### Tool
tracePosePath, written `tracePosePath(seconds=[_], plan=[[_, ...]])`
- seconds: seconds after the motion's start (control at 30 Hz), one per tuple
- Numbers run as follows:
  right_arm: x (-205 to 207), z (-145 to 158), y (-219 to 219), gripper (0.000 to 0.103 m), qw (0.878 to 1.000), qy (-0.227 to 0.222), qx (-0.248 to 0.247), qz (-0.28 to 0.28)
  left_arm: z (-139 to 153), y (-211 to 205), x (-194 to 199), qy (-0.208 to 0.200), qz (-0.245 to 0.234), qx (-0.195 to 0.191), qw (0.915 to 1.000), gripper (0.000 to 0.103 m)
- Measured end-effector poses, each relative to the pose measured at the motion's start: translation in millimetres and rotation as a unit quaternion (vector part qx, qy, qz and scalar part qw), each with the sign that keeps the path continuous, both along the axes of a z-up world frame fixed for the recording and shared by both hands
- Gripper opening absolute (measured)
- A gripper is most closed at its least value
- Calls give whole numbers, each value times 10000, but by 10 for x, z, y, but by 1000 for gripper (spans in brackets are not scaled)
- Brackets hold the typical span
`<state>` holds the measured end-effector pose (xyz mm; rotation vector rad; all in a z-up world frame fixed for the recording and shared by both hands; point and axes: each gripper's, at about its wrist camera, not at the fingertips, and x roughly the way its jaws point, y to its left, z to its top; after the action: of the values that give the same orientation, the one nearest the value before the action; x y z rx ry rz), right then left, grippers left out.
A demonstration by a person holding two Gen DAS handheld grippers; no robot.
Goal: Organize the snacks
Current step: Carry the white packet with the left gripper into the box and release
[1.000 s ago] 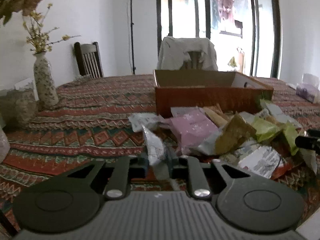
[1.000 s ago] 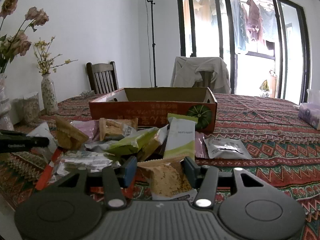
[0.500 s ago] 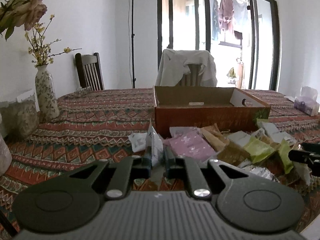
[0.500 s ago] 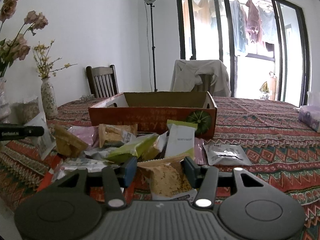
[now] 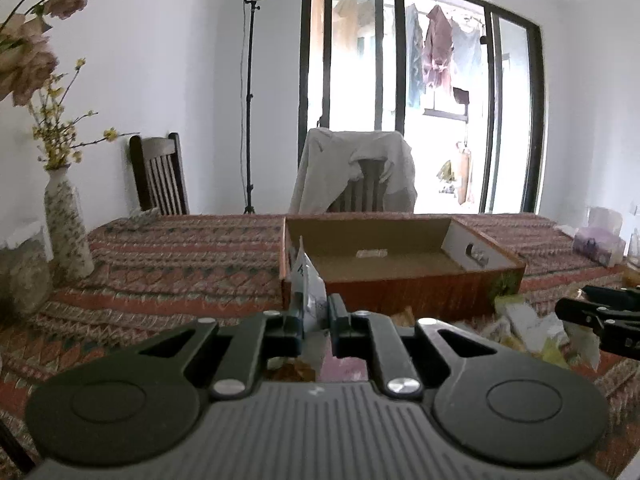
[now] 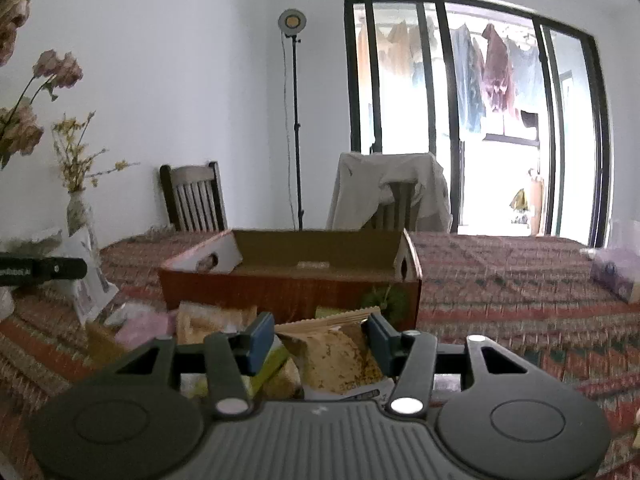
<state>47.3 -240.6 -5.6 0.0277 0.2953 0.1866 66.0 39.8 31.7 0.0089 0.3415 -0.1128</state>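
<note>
- The open brown cardboard box point(image 5: 400, 268) with reddish printed sides sits on the red-and-green patterned tablecloth point(image 5: 180, 248); everything below is placed against this box.
- The left gripper point(image 5: 314, 320) is clenched on a thin white foil snack packet point(image 5: 306, 280), which stands upright between the dark pads and rises in front of the box's near-left corner.
- In the right wrist view that same white packet point(image 6: 88, 276) hangs left of the box, under the black bar of the left gripper point(image 6: 40, 270), clear of the cloth as far as can be told.
- The right gripper point(image 6: 320, 340) grasps a tan speckled cracker packet point(image 6: 336, 356) with a crimped top edge; its blue pads point(image 6: 260, 340) press on either side of the packet, just in front of the box's near wall.
- Loose snacks lie on the cloth before the box: a pink wrapper point(image 6: 144, 326), a beige biscuit pack point(image 6: 200, 320) and a yellow-green packet point(image 6: 272, 364).
- From the left wrist view, more pale and green wrappers point(image 5: 528, 320) lie near the box's near-right corner, beside the right gripper's black finger point(image 5: 600, 312).
- Inside the box only a small pale item point(image 5: 372, 254) by the far wall can be made out; what it is cannot be told.
- A tall speckled white vase point(image 5: 66, 224) of yellow twigs stands well left of the box.
- A chair draped with a white garment point(image 5: 356, 172) stands behind the box.
</note>
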Motion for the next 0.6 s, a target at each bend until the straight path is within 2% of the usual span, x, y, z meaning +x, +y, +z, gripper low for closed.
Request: tracePosePath(seconds=[0.3, 0.6], plan=[[571, 323, 19, 51, 9996, -273, -14, -91, 279, -140, 534, -131, -125, -170, 9997, 13], [1468, 477, 98, 51, 9999, 59, 43, -147, 368, -241, 1360, 234, -129, -436, 9987, 13]])
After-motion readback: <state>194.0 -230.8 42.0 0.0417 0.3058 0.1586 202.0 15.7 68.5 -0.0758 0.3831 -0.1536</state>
